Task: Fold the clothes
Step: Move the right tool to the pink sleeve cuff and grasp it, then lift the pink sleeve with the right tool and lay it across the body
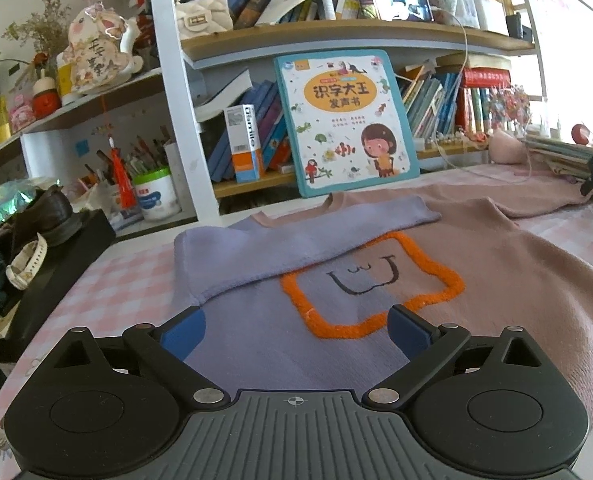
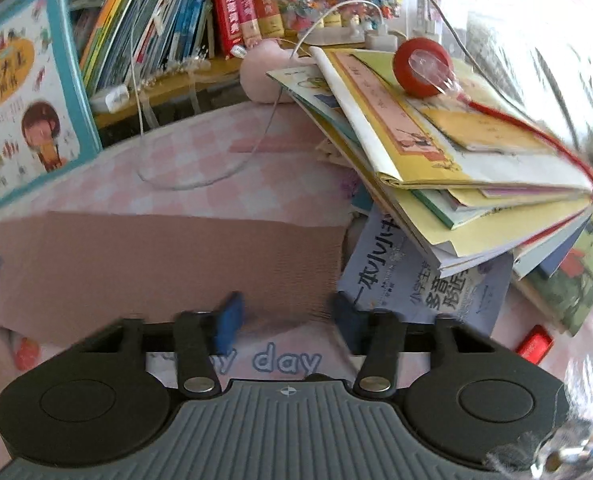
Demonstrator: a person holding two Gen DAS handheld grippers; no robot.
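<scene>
A: From the left wrist, what lies ahead of the left tool [image 1: 296, 330]?

B: A desk [image 1: 108, 276] under pink-and-white checked cloth, with the sweater [image 1: 376, 264] spread flat just beyond the blue pads. It is soft knit, lilac on the left half, dusty pink on the right, with a fuzzy orange square around a drawn face. One lilac sleeve [image 1: 296, 240] is folded across the chest. The tool's jaws stand spread, nothing between them.

A: And behind that?

B: Wooden shelves crammed with books, a picture book [image 1: 346, 124] leaning upright, and a white tub [image 1: 154, 198] of pencils far left.

A: The right wrist view?

B: The right tool [image 2: 286, 314] points down at the pink sleeve's ribbed cuff [image 2: 176, 264]. Its jaws are partly drawn in; motion blur hides whether they pinch the cloth. To its right sits a slanting stack of paper booklets [image 2: 456, 160], a red roll [image 2: 422, 68] on top.
</scene>
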